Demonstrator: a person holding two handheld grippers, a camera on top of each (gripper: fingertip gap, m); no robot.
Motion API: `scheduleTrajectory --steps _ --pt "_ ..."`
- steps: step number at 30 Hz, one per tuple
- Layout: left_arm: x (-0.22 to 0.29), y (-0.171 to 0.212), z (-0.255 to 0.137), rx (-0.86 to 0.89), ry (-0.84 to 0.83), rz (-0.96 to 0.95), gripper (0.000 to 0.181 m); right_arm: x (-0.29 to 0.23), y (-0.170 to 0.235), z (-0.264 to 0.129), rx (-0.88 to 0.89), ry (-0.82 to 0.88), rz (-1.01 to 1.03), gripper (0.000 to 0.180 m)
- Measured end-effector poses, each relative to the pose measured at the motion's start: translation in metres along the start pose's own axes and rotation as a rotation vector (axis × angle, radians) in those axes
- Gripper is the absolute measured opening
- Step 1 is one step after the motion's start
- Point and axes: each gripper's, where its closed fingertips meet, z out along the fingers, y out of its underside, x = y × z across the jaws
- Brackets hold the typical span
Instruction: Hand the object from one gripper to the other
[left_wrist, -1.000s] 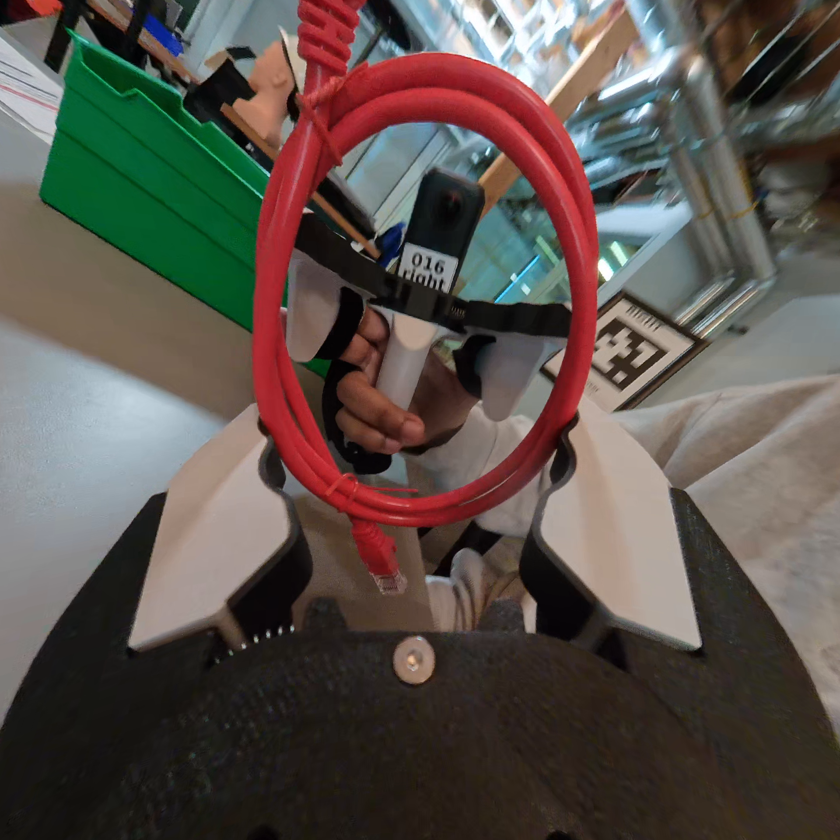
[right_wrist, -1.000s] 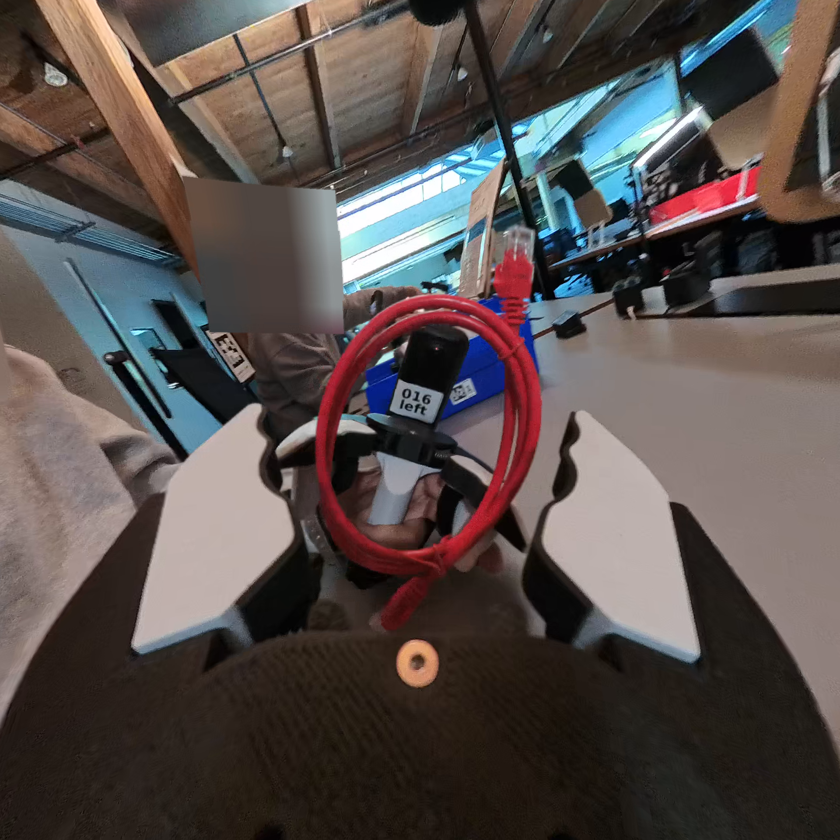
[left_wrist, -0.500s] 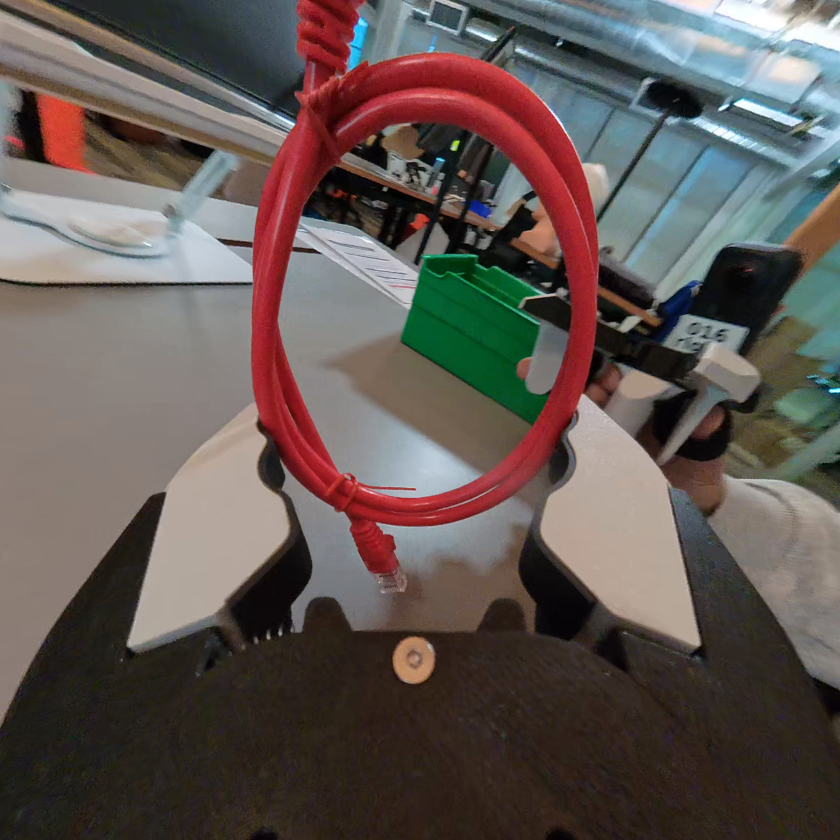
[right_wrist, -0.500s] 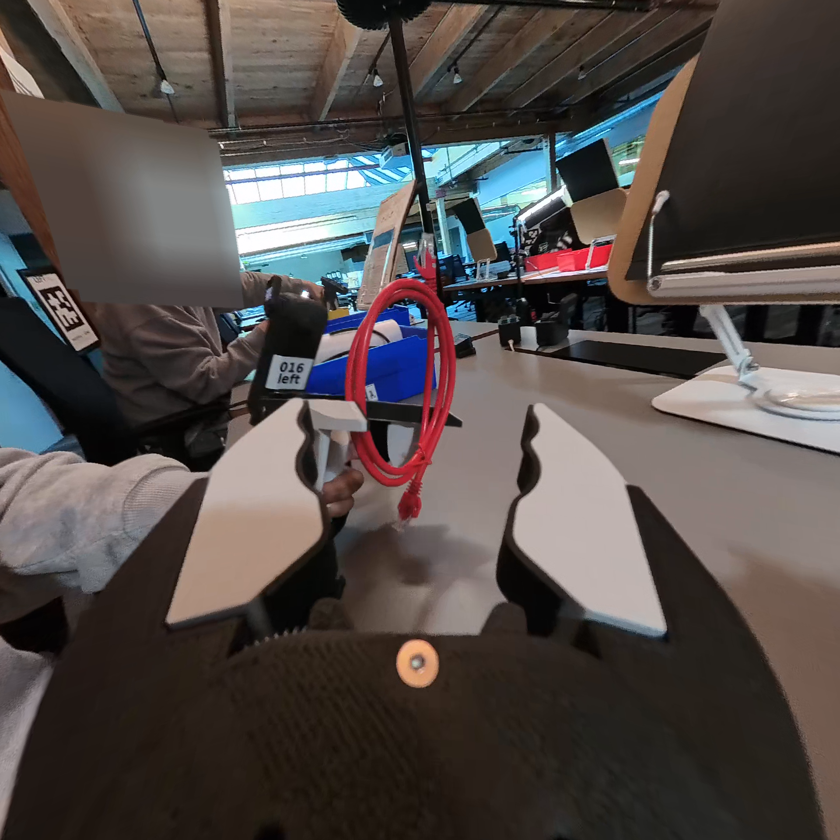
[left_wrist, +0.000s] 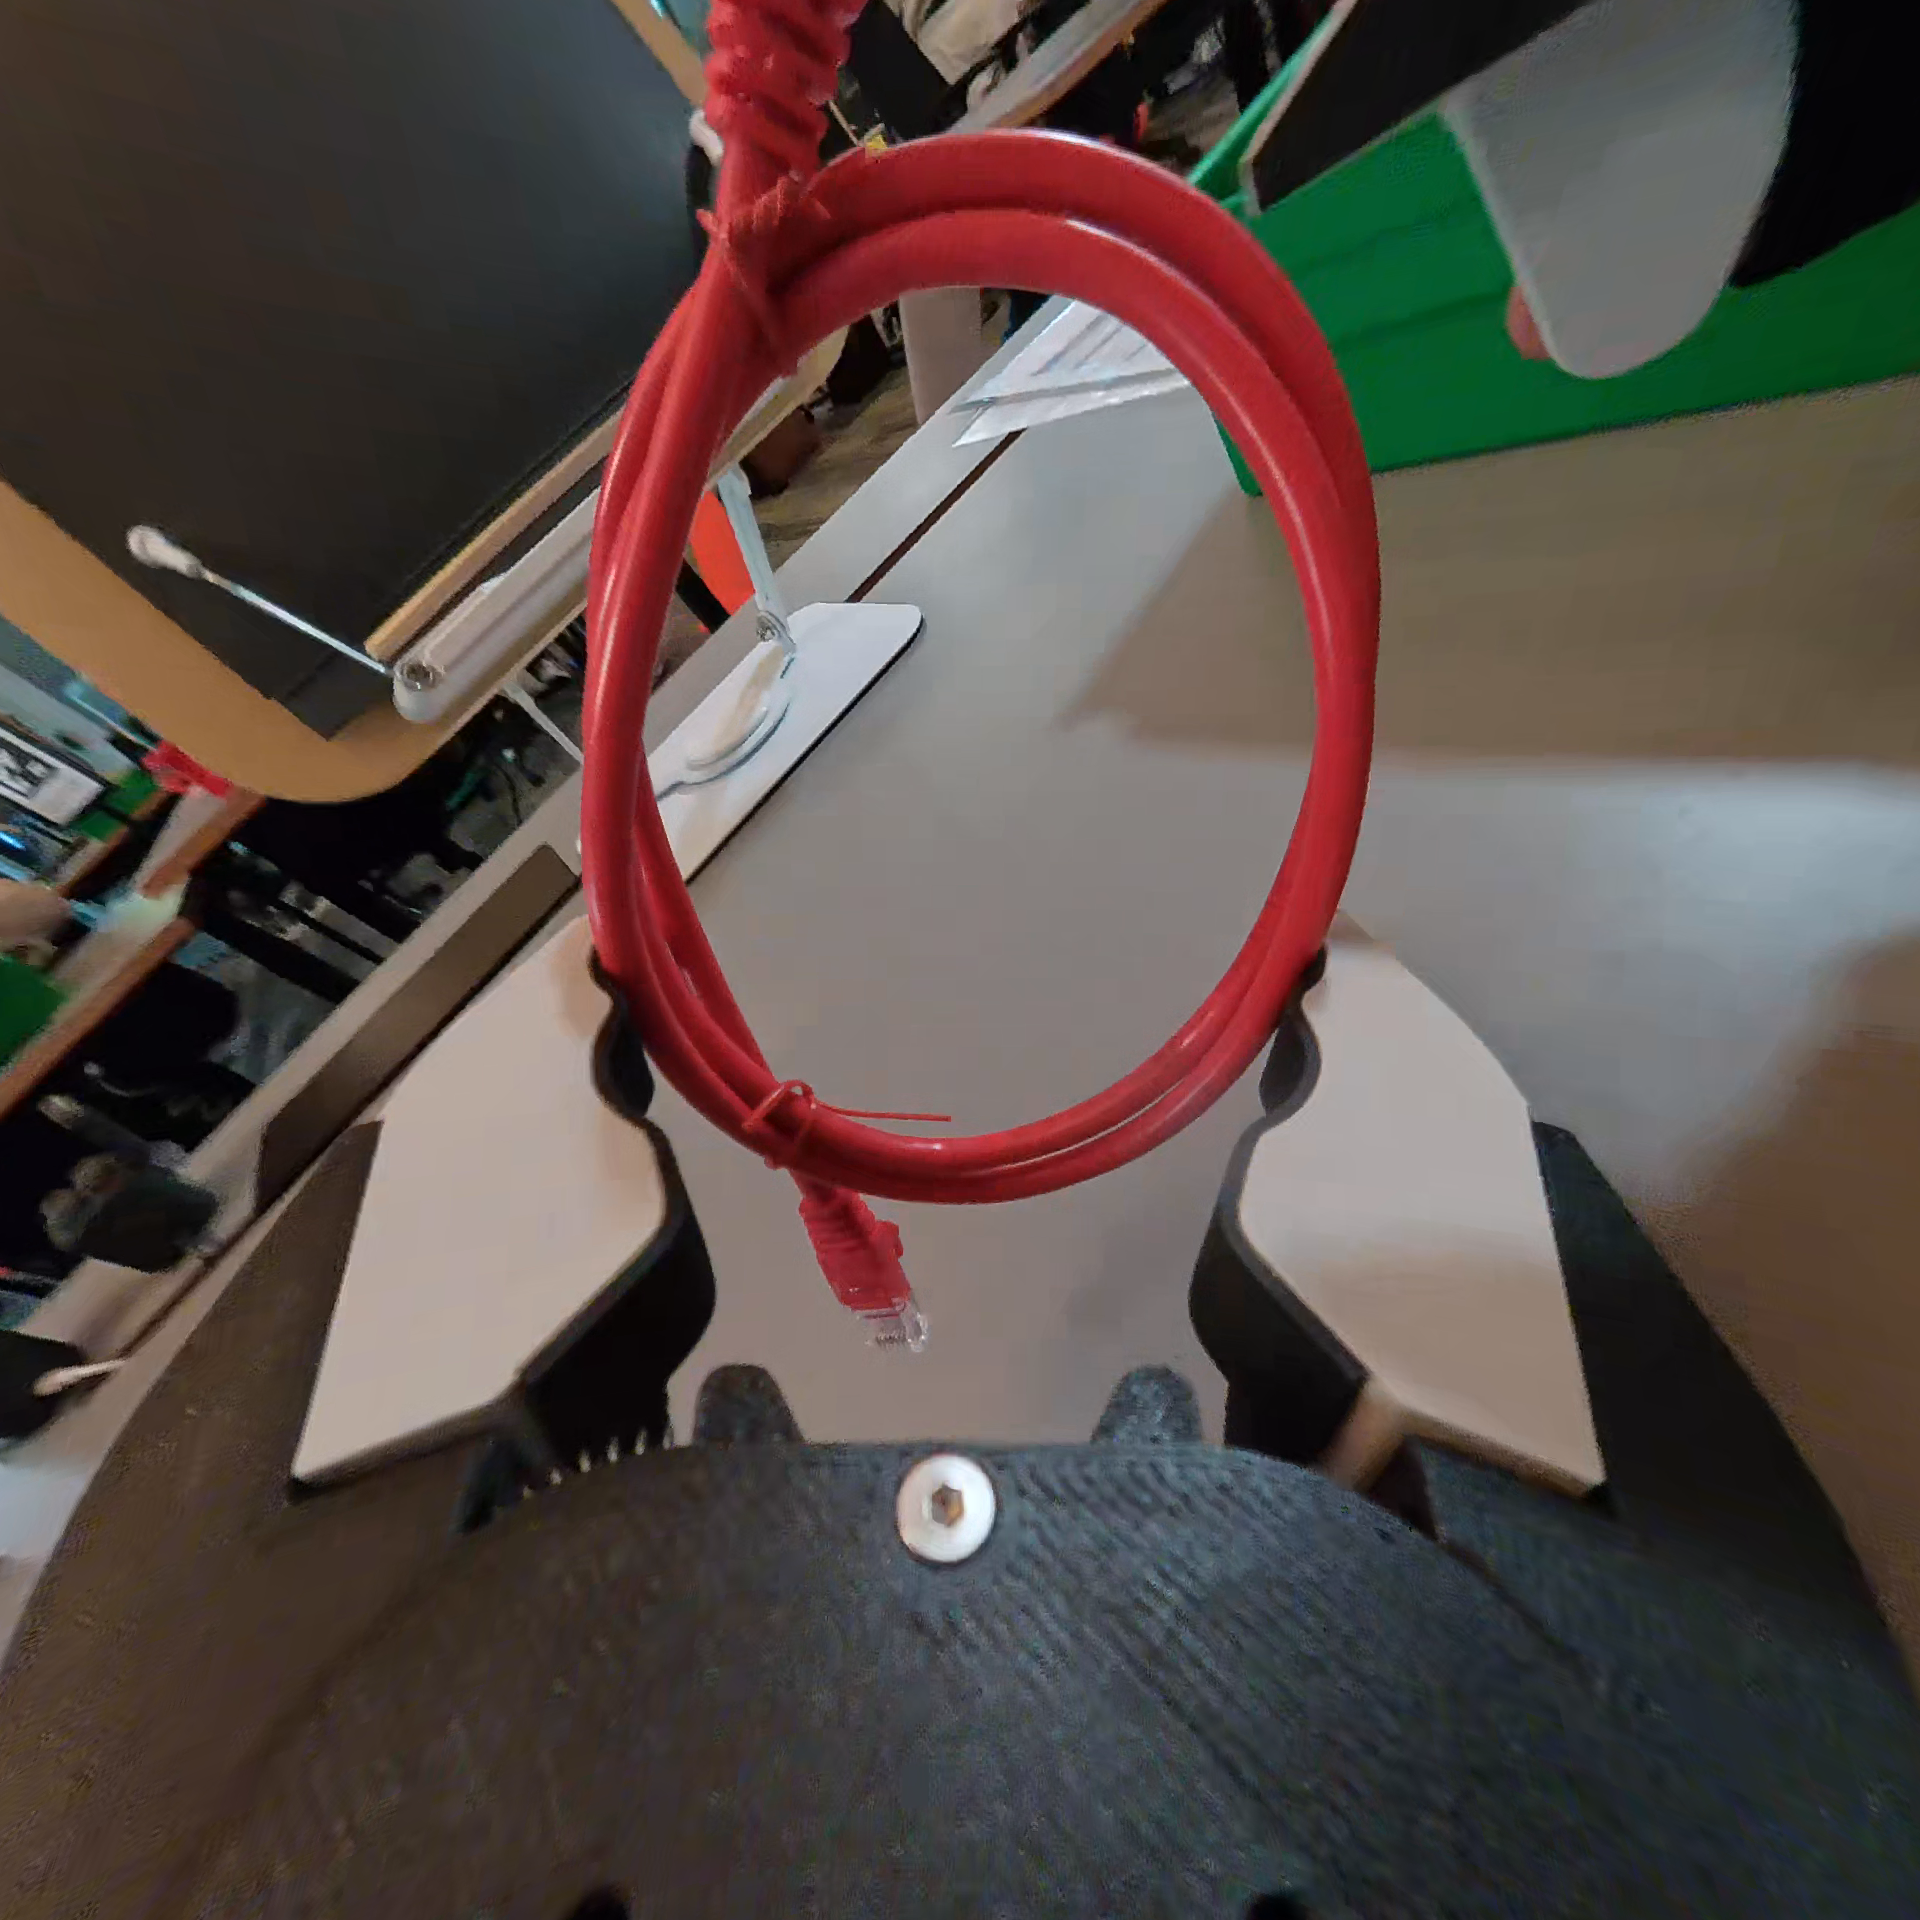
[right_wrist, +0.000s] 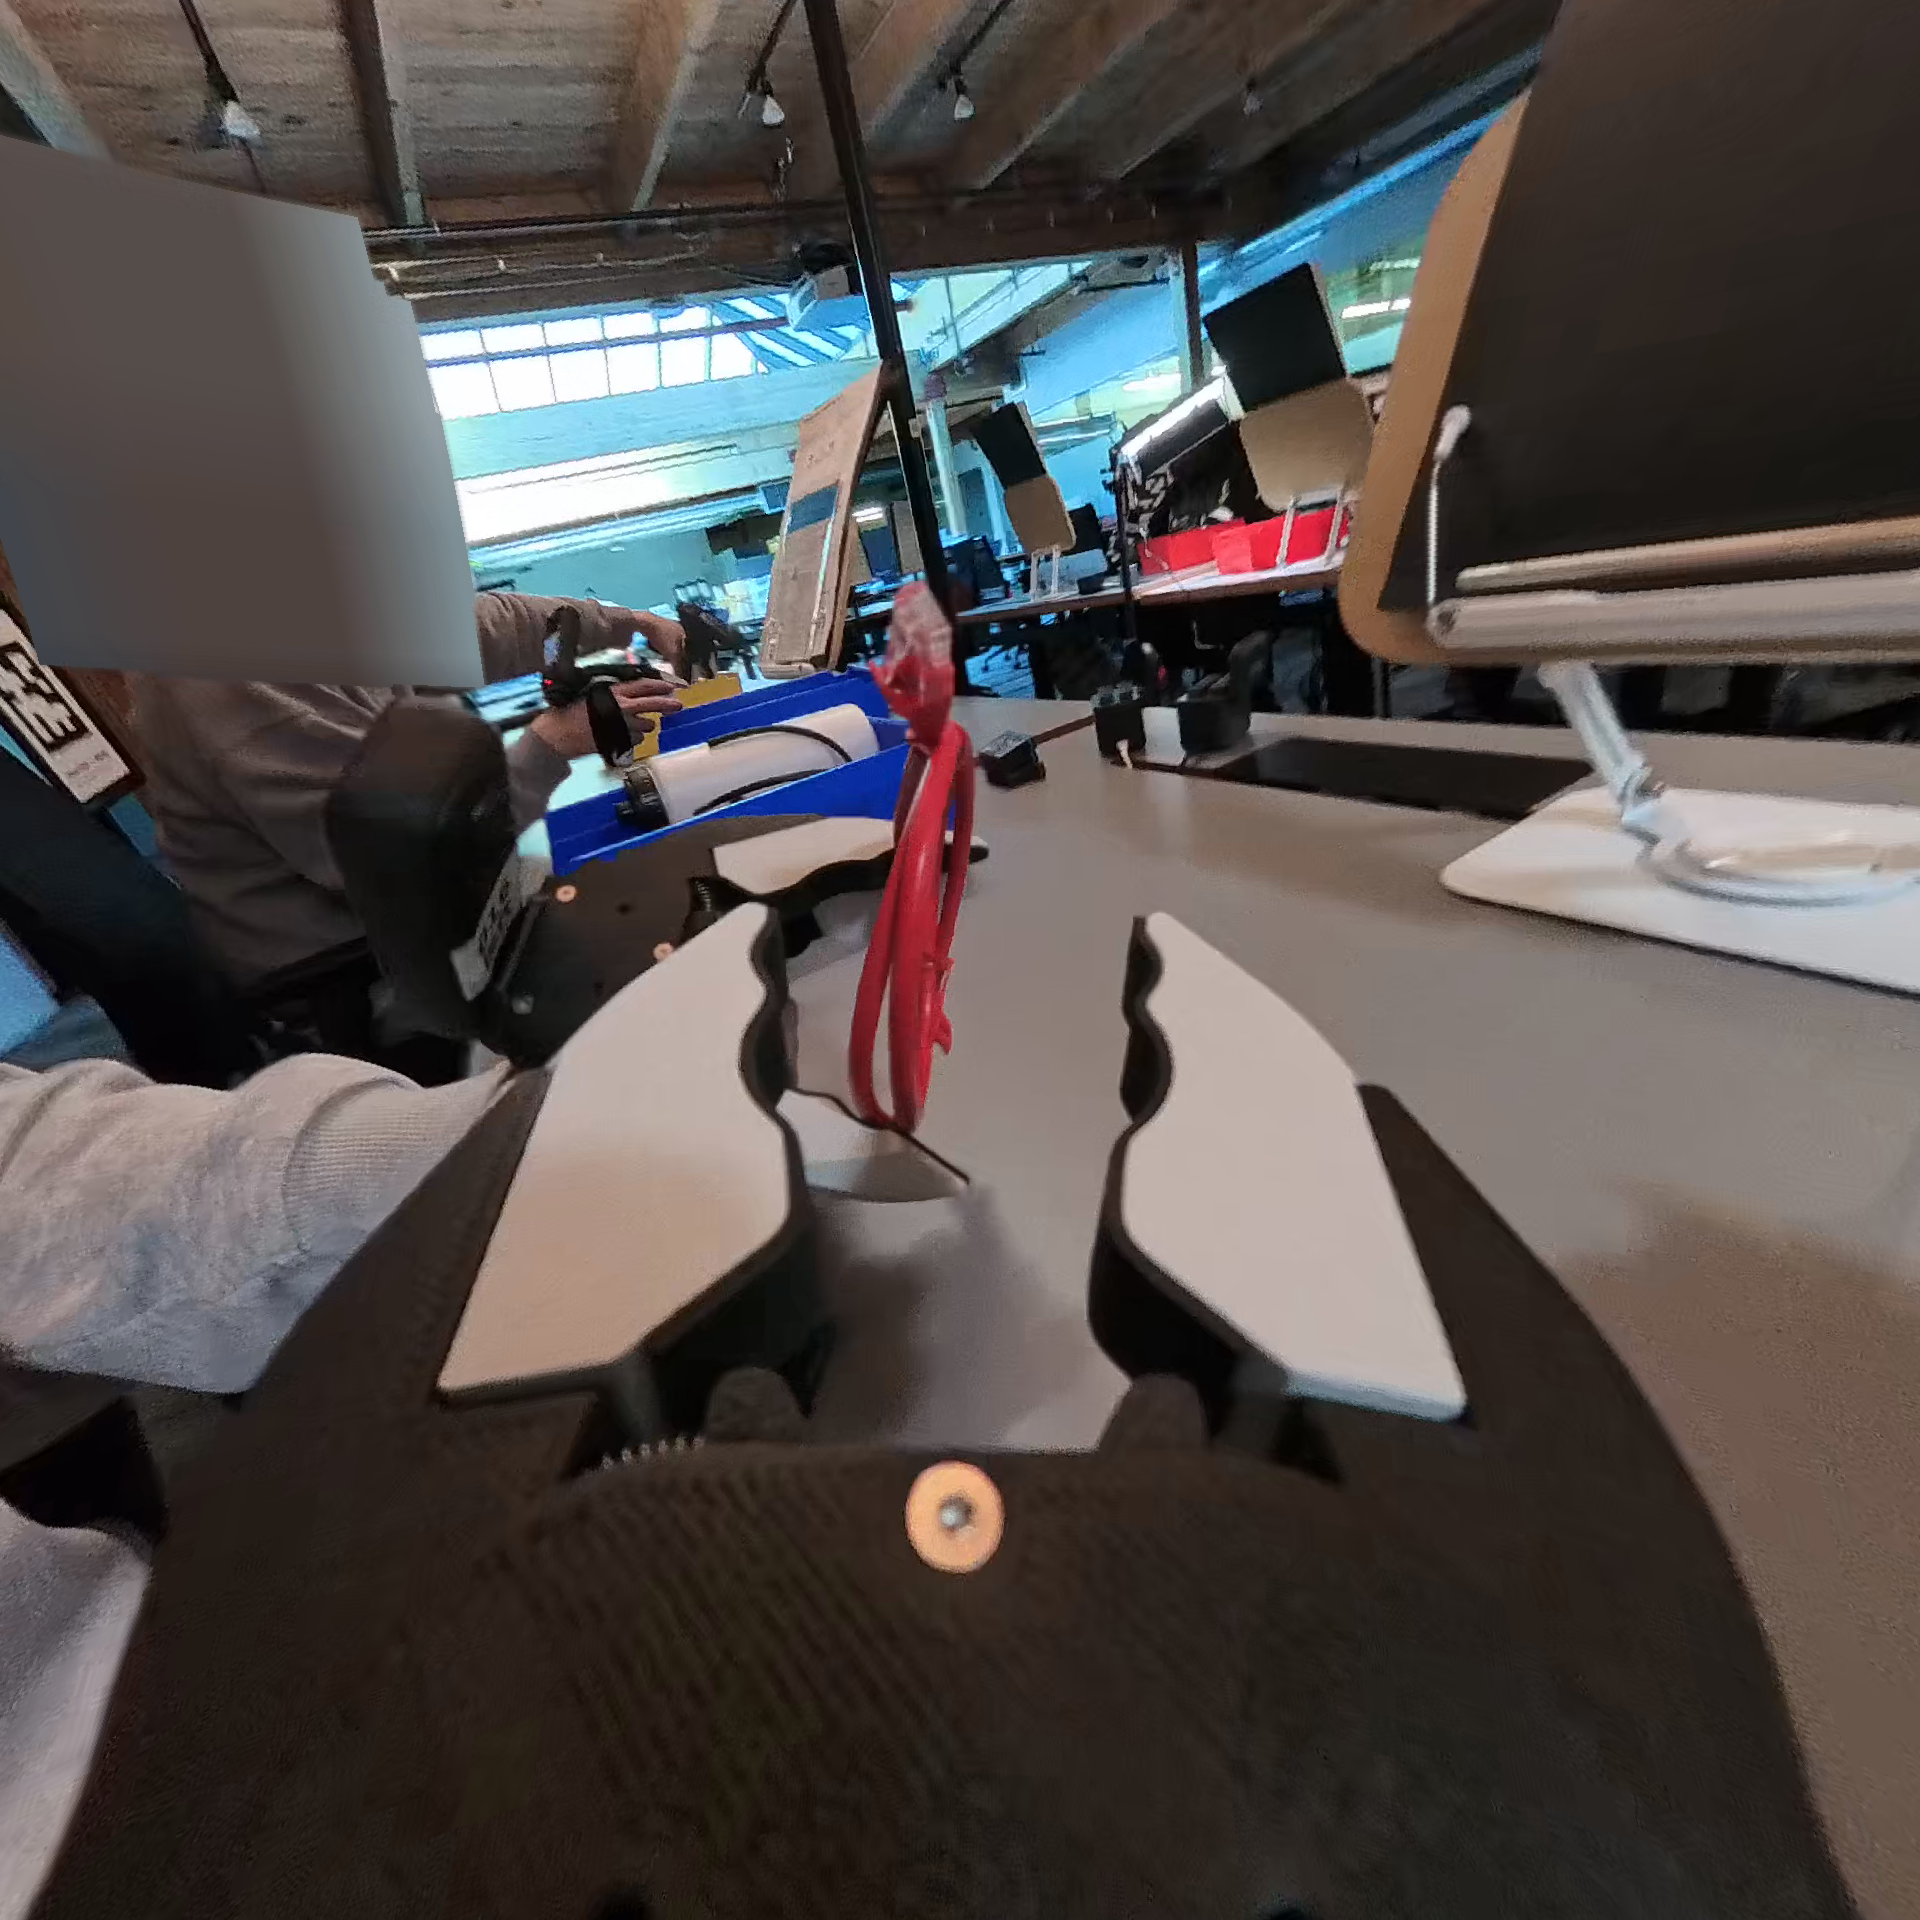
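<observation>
L hand-held gripper (left_wrist: 956, 997) holds the red cable coil (left_wrist: 977, 644) by bracing it from inside: fingers spread wide, each tip notch pressed against the loop's inner-lower sides, plug (left_wrist: 868, 1278) dangling between. Coil stands upright above the bench (left_wrist: 1039, 831). R hand-held gripper (right_wrist: 951, 997) is empty, fingers wide apart, lined up w/ the coil (right_wrist: 914, 935), which it sees edge-on just past its tips.

To do the handover well: ease R fwd so both strands sit between its pads, pinch near the zip-tied part, and only then narrow L to let go.

Hard to tell: coil top is cut off in L view; whether R's tips already overlap the loop; L's far finger behind the coil.
</observation>
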Motion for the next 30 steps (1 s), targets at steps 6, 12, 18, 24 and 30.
scheduleTrajectory --steps 6,12,18,24,30 --pt "0.024 0.000 0.003 -0.051 -0.014 0.263 0.118 -0.001 0.000 -0.001 -0.005 -0.018 0.050 0.052" --pt "0.043 -0.002 0.004 -0.063 -0.007 0.371 0.118 -0.003 0.015 0.004 -0.091 -0.029 0.073 0.034" --pt "0.046 -0.002 0.005 -0.050 -0.007 0.378 0.122 0.000 0.022 0.005 -0.143 -0.013 0.086 0.018" --pt "0.054 -0.008 0.004 0.017 0.059 0.268 0.144 0.013 0.010 -0.003 -0.051 -0.019 0.226 0.017" --pt "0.044 -0.020 0.000 0.098 0.255 -0.243 0.149 0.040 -0.014 -0.026 0.123 0.004 0.344 0.017"
